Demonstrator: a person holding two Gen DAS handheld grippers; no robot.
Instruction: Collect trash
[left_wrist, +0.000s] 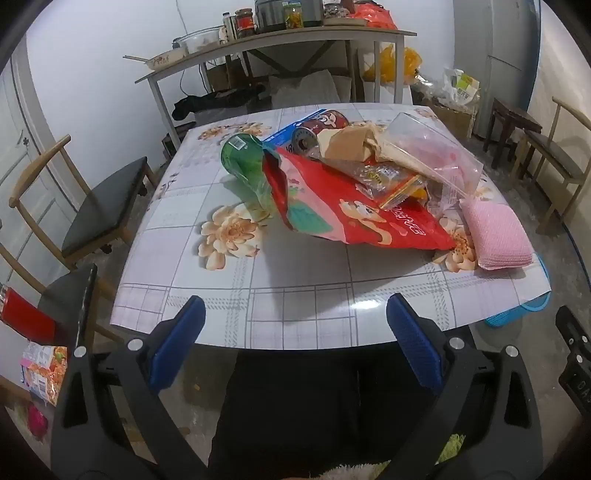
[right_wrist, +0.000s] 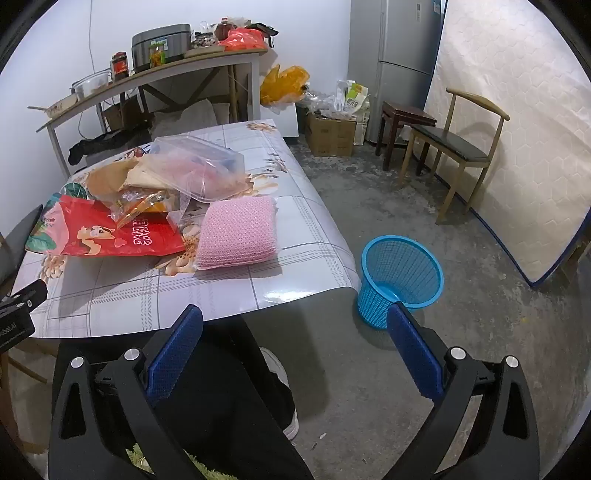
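Observation:
A heap of trash lies on the flower-patterned table: a red snack bag, a green plastic bottle, a dark can, brown paper, a clear plastic bag and a pink pad. The red bag, the pink pad and the clear bag also show in the right wrist view. A blue mesh bin stands on the floor right of the table. My left gripper is open and empty at the table's near edge. My right gripper is open and empty, between table corner and bin.
Wooden chairs stand left and right of the table. A cluttered shelf table stands behind. A fridge, cardboard box, dark stool and a leaning mattress line the right side.

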